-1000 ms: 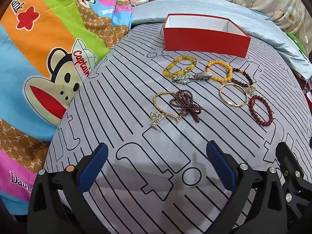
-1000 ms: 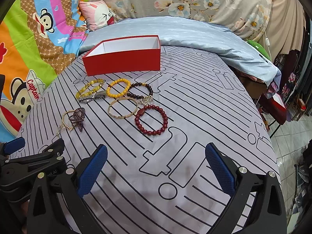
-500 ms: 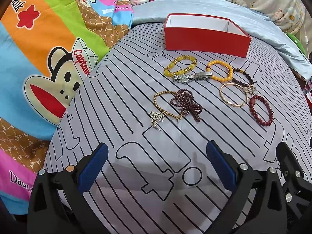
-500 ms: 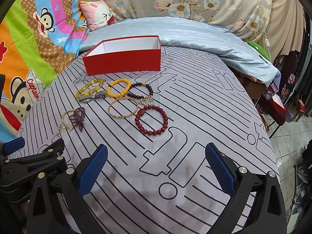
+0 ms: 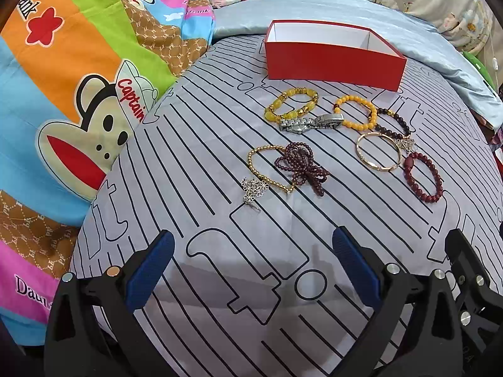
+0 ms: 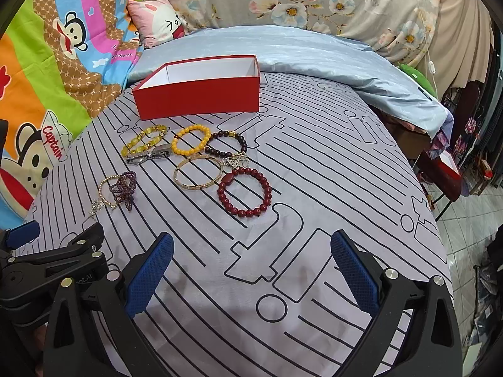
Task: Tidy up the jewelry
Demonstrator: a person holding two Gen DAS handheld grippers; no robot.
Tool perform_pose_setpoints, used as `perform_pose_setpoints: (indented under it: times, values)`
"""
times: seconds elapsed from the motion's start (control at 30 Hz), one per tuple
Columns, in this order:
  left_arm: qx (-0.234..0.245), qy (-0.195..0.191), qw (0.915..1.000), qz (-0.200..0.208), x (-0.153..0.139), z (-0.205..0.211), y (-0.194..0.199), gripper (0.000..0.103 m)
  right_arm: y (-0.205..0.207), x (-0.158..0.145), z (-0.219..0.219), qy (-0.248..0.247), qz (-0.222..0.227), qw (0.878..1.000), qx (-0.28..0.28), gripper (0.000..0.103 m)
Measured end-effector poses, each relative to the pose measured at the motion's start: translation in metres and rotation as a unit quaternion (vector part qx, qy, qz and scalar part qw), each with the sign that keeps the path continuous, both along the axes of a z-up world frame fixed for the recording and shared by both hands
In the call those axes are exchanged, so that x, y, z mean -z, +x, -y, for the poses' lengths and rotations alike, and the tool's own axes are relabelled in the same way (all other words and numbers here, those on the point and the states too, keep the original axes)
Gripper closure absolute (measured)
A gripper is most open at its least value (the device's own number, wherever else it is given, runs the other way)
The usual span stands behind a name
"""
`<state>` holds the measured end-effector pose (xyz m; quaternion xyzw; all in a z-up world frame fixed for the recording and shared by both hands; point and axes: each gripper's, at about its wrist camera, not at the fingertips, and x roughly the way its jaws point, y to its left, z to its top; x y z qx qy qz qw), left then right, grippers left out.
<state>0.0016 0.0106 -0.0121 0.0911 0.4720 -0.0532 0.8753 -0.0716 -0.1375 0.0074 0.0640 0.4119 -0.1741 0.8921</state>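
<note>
Start of task, nothing picked. Left gripper (image 5: 253,265) and right gripper (image 6: 251,265) fingers apart, empty, low in frame. Bracelets (image 6: 243,190) mid-frame, below empty red box (image 6: 201,99). Next likely: reach nearest bracelet, close on beads.

Right gripper (image 6: 251,267) gapes, empty, near bracelets (image 6: 191,163) before a seemingly empty red box (image 6: 201,95).

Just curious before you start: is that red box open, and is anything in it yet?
Open: the red box has no lid on, and its white inner walls show. No jewelry shows inside, though its floor is hidden.
</note>
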Motion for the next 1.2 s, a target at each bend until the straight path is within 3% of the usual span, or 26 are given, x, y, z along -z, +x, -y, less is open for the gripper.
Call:
perform_pose_setpoints:
  times: [0.63,0.77,1.07,1.2]
  values:
    - [0.001,-0.002,1.0000,-0.005,0.004,0.000,0.002,0.007,0.001,0.005,-0.001,-0.001,-0.003,1.000,-0.001,0.007]
    - [0.010,-0.018,0.9998,-0.005,0.006,-0.004,0.005,0.007,0.004,0.008,0.001,-0.004,-0.007,1.000,-0.003,0.007]
    - [-0.038,-0.036,0.9986,0.008,0.011,-0.041,0.037,0.007,0.015,0.019,0.029,0.011,-0.022,0.999,0.024,0.007]
    - [-0.041,-0.040,0.9983,-0.007,0.019,-0.048,0.051,0.007,0.024,0.024,0.033,0.013,-0.029,0.999,0.022,0.007]
